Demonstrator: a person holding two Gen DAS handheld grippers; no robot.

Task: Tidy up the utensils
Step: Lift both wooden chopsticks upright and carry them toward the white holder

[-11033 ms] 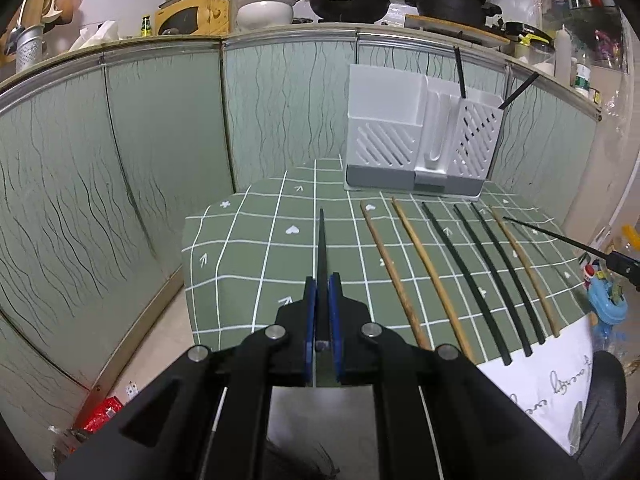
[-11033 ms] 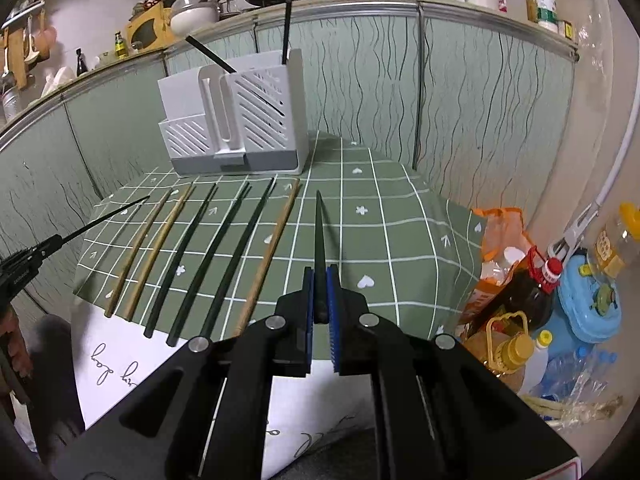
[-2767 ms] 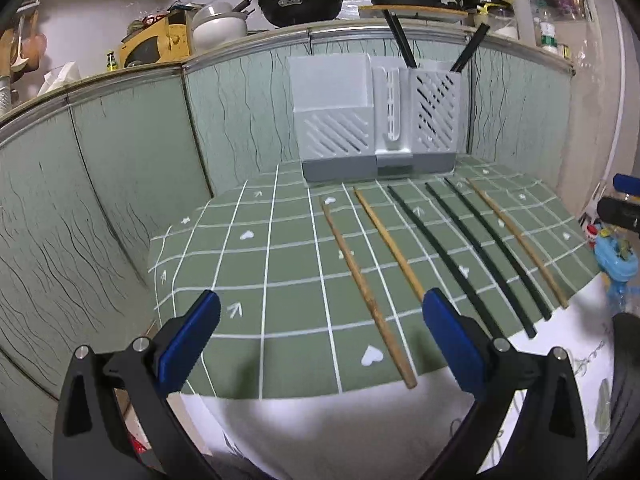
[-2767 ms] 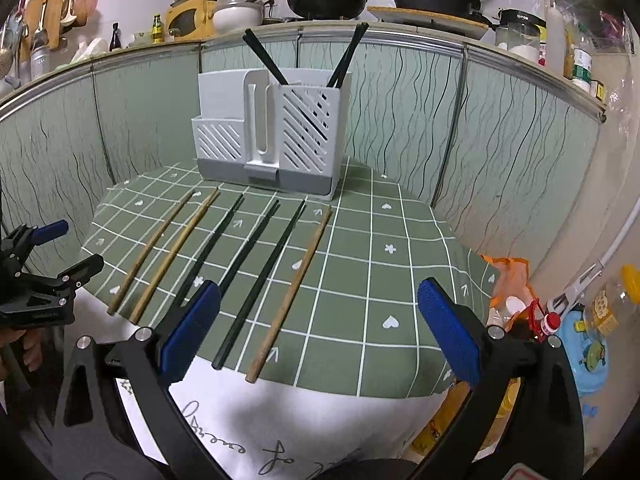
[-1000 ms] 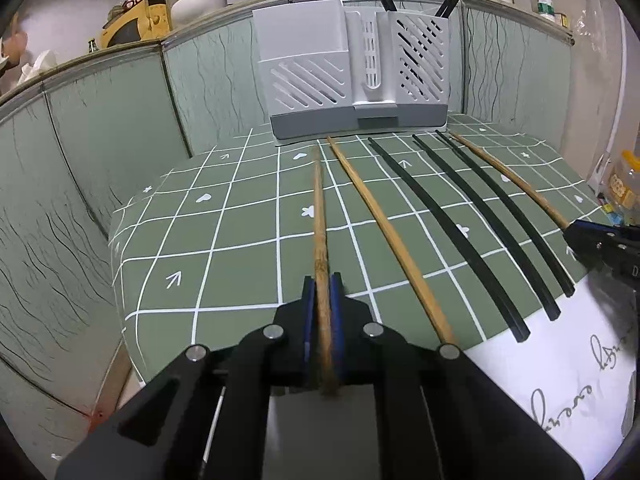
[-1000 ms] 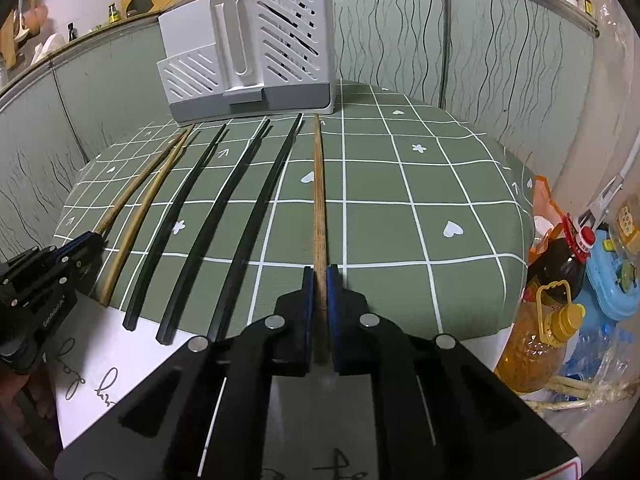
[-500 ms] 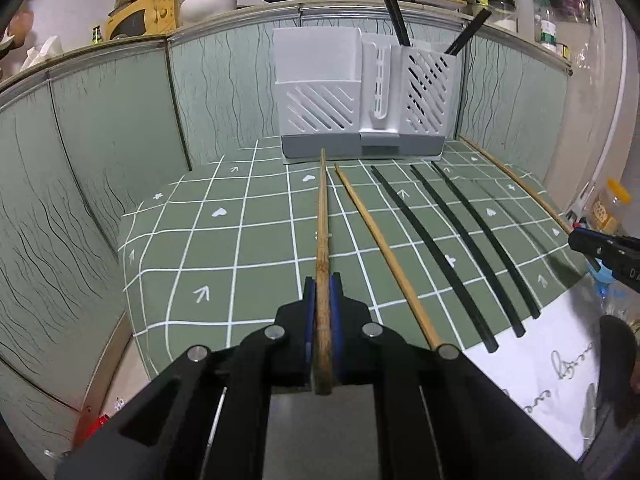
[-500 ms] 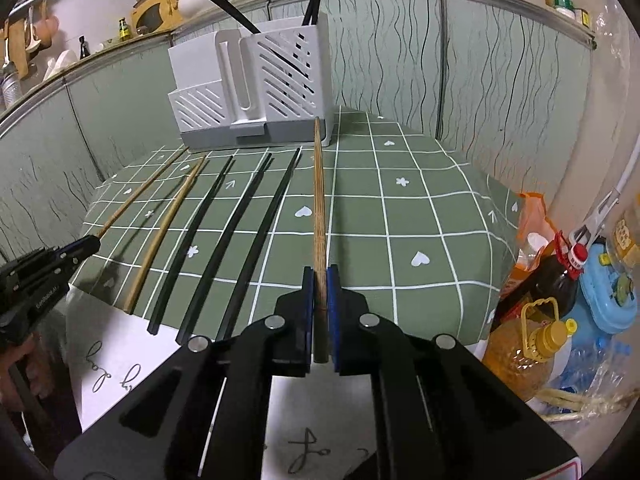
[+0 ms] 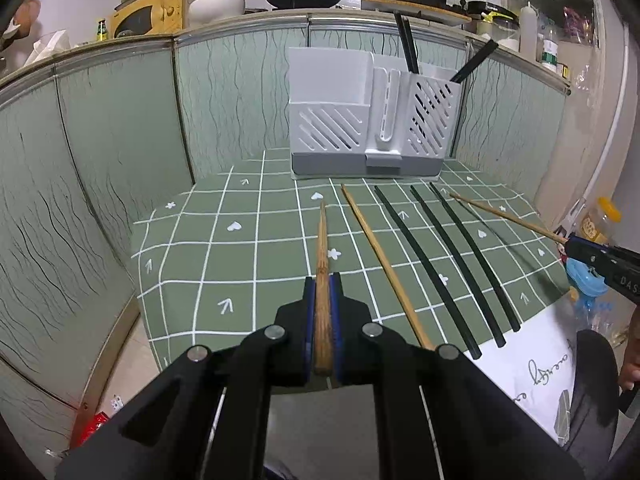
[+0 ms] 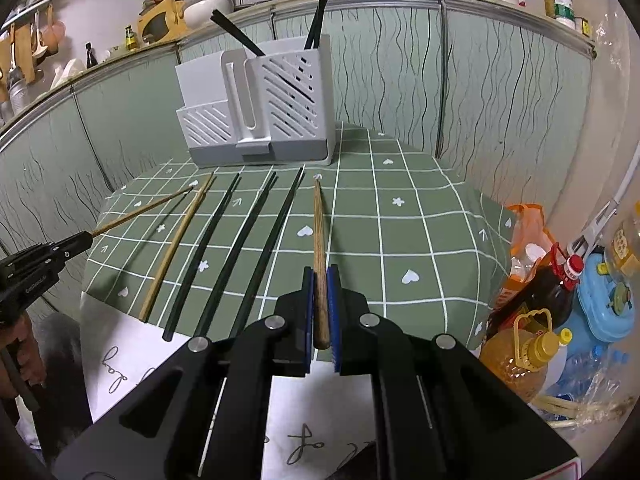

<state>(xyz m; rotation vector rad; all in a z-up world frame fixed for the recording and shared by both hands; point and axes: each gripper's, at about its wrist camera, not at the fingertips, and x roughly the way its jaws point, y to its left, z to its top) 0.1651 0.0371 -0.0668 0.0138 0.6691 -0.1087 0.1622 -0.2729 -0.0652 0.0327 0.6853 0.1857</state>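
My left gripper is shut on the thick end of a wooden chopstick and holds it off the green checked tablecloth. My right gripper is shut on another wooden chopstick, also raised. Each gripper shows at the edge of the other's view, the right gripper and the left gripper. One wooden chopstick and three black chopsticks lie side by side on the cloth. Behind them the white utensil holder has black chopsticks in its right compartment.
Green panelled walls enclose the table at the back and sides. Oil bottles and a blue container stand on the floor right of the table. A white cloth with writing hangs over the near edge. Pots line the ledge above.
Both grippers have risen with their wooden chopsticks, which lay on the cloth a second ago and now hang above it. The other chopsticks have not moved.
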